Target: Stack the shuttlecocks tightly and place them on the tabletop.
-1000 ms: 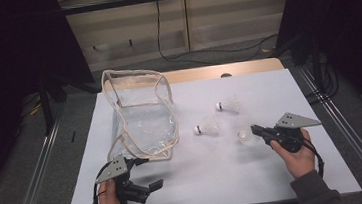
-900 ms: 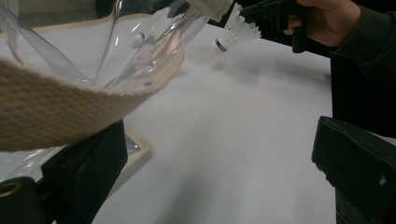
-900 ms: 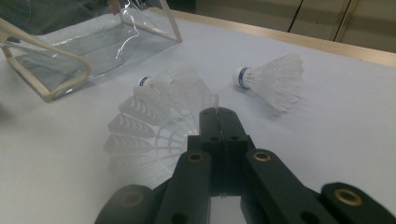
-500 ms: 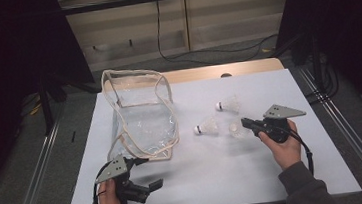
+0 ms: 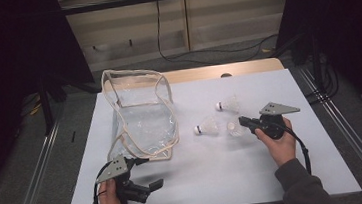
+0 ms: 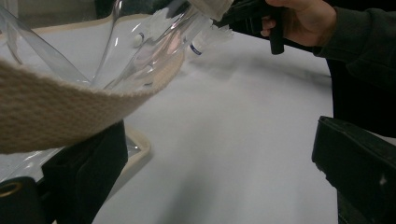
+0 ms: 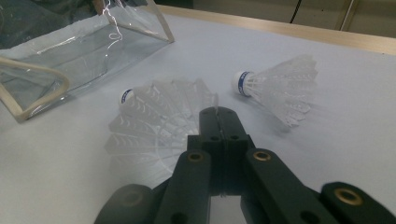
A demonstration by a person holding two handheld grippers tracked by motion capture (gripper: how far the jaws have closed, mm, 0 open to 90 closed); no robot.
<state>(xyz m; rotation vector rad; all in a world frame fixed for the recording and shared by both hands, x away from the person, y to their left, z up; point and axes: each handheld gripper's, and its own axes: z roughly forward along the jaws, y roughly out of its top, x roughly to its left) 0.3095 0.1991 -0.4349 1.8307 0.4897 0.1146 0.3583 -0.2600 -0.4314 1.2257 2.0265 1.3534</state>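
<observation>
Shuttlecock (image 7: 154, 123) pinched by its feather rim in my right tongs (image 7: 218, 113), beside the clear bag (image 5: 143, 120); my left tongs (image 5: 147, 190) spread.

One camera hangs above the person's side of the bench (image 5: 216, 174), looking forward and down over it all. Another rides the left hand-held gripper (image 5: 129, 182), low, facing across the bench. The third sits just behind the right hand-held gripper (image 7: 219, 119), close on the shuttlecocks (image 7: 280, 88); all three share the clear bag (image 5: 143, 120).
</observation>
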